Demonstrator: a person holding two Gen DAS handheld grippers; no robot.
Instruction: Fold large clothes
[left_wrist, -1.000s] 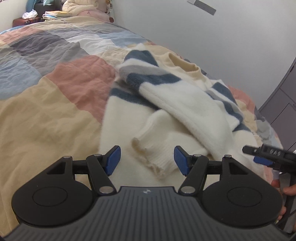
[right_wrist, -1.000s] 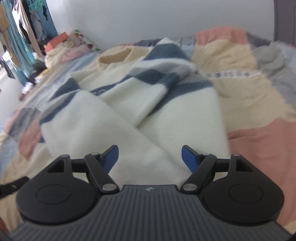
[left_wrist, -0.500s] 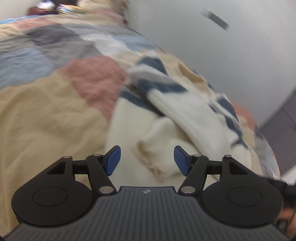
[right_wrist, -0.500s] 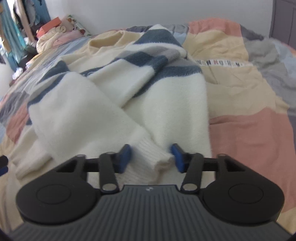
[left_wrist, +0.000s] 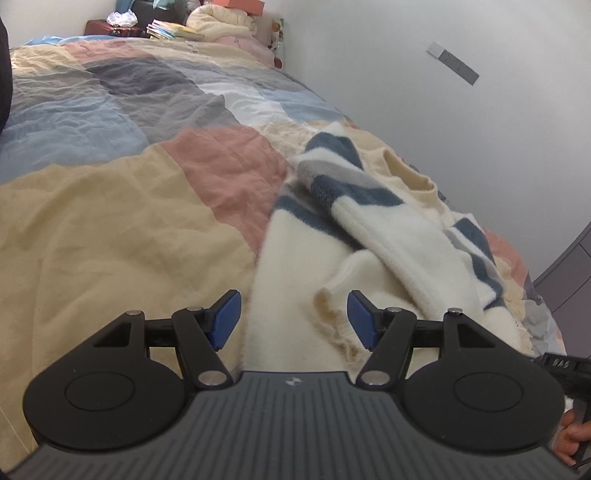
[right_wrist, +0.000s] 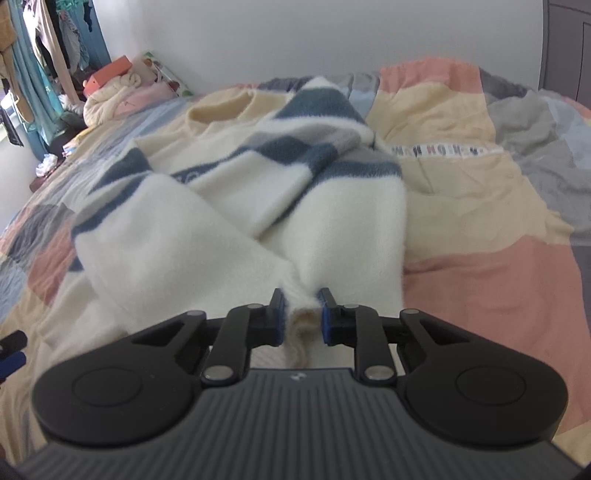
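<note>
Fuzzy, fleecy-looking sweater (right_wrist: 207, 240) lies on a crinkled, matt, perhaps cotton quilt (left_wrist: 110, 229).

Two matching handheld tools: the left gripper (left_wrist: 293, 319) and right gripper (right_wrist: 302, 315) each have a dark grey ribbed housing bearing a small pale round emblem at its front edge, flanked by two matte black round discs with raised circular centres. Black linkage arms, pinned with silver screw heads, carry fingers (left_wrist: 225, 319) faced with blue textured pads. At the left view's lower right corner, a person's hand (left_wrist: 570, 437) appears beside a black bar printed with pale characters.
</note>
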